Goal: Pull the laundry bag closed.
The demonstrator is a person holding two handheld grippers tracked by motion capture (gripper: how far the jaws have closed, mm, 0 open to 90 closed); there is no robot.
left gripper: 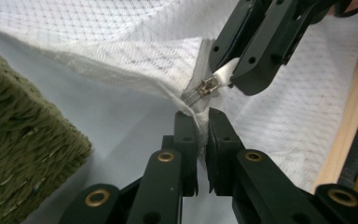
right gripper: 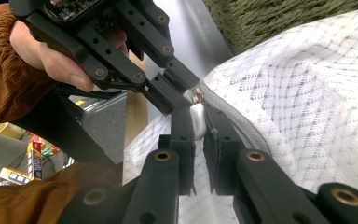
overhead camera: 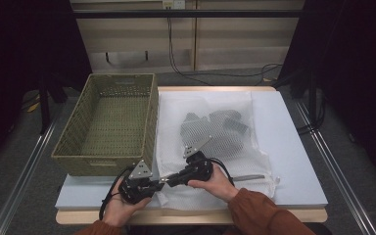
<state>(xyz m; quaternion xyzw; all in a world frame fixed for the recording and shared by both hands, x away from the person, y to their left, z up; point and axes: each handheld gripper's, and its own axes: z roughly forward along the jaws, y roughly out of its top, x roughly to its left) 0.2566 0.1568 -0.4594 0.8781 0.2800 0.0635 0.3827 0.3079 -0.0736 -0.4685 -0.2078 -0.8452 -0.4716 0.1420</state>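
White mesh laundry bag (overhead camera: 215, 142) lies flat on the pale blue worktop (overhead camera: 293, 147), dark folded clothes (overhead camera: 215, 126) visible inside through the netting. Green woven basket (overhead camera: 112, 122) sits just beside the bag's left edge, on the worktop's left part.

Both grippers meet at the bag's near-left corner, close to the person's edge of the worktop. Left gripper (left gripper: 200, 122): its 2 fingers (left gripper: 185, 135) are clamped together on the bag's fabric edge at the zipper end, white mesh pinched between them in the left gripper view. In the high view it sits in the person's left hand (overhead camera: 122, 203) at the bottom, grey 3-cornered plate on top.

Right gripper (right gripper: 197, 122): its 2 fingers (right gripper: 182, 130) are closed on the white zipper pull tab (right gripper: 197, 120), tab held upright between them in the right gripper view. The left gripper view shows the same tab (left gripper: 224, 72) pinched at the tip, with the small metal zipper slider (left gripper: 207, 86) hanging just below it, right above the left gripper's fingertips. Right hand (overhead camera: 215, 181) holds that gripper in the high view, brown sleeve (overhead camera: 259, 210) coming in from the bottom edge.

The 2 grippers are tip to tip, nearly touching, zipper slider between them. Zipper track (right gripper: 233, 122) runs away along the bag's edge in the right gripper view. Basket weave (left gripper: 23, 140) shows at the left of the left gripper view, apart from the fingers.
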